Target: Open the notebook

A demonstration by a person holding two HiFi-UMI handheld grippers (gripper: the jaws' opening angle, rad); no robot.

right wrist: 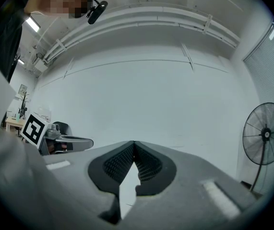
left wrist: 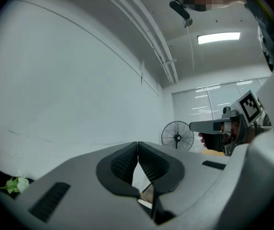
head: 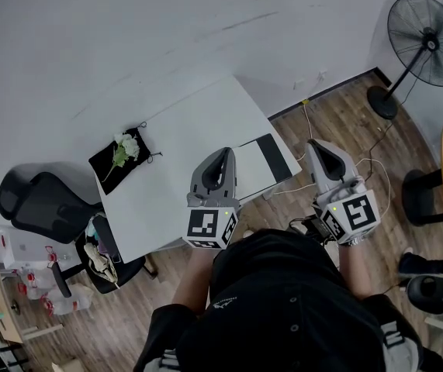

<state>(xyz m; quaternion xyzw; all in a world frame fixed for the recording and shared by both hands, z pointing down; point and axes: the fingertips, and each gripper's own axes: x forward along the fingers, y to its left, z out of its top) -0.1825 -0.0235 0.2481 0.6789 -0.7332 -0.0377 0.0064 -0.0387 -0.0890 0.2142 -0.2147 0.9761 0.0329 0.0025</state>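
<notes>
White table [head: 167, 126] carries the closed notebook [head: 254, 167] near its right edge. Left gripper [head: 225, 153] hovers just beside it, jaws pressed together on nothing. Right gripper [head: 315, 146] hangs off the table over wooden floor [head: 345, 115], likewise clenched and empty.

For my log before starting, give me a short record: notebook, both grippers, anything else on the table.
notebook: closed, flat at the right end of the white table
left gripper: shut, empty, above the table
right gripper: shut, empty, beside the table
other: white flower on black cloth, left corner
task: not begun
</notes>
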